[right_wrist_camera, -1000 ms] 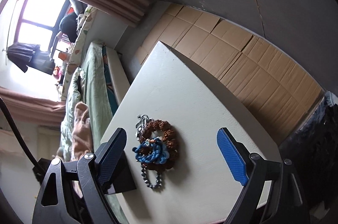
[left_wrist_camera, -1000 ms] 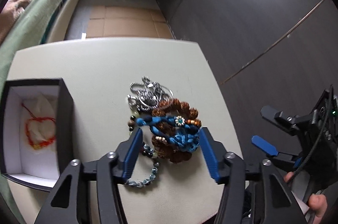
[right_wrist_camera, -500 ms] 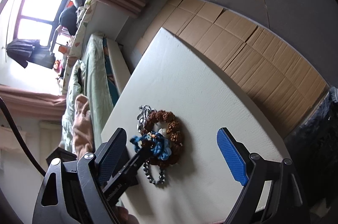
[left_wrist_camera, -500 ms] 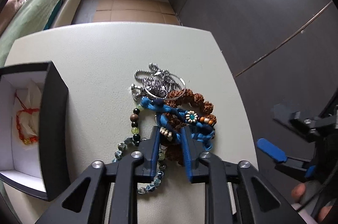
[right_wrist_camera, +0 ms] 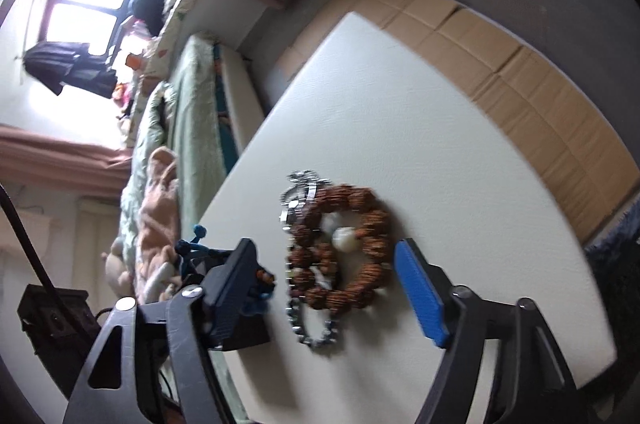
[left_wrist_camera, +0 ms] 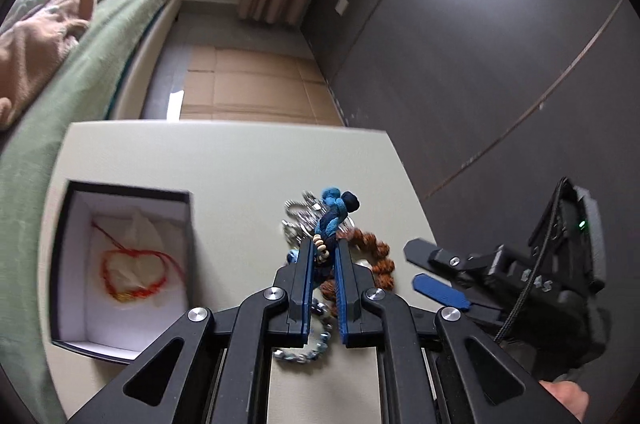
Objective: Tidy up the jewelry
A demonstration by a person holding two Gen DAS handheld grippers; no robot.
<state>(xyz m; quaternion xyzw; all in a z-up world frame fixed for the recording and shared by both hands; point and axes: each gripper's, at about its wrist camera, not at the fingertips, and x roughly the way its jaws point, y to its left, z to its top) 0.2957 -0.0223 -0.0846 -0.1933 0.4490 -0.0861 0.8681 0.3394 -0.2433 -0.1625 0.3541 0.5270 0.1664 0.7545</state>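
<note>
Step in hand: picking blue bracelet (left_wrist_camera: 333, 220) from jewelry heap. Left tool (left_wrist_camera: 323, 266) clamped on it, cord rising above pads, clear of heap. Right tool (right_wrist_camera: 326, 284) closing, jaws still apart, straddling brown bead ring (right_wrist_camera: 344, 244) on table (right_wrist_camera: 400, 104); pads not touching. Box (left_wrist_camera: 64, 248) at 9 o'clock of heap, red string bracelet (left_wrist_camera: 132, 274) inside. Next, probably: carry blue bracelet to box, watch for snagged strands.

We are counting one black jewelry box (left_wrist_camera: 188, 224) on the table (left_wrist_camera: 224, 160), one red cord bracelet (left_wrist_camera: 132, 274) inside that box, and four bracelets beside that box: blue braided (left_wrist_camera: 334, 214), brown seed-bead (right_wrist_camera: 360, 244), silver chain (right_wrist_camera: 298, 198), grey-blue beaded (left_wrist_camera: 304, 354).
</note>
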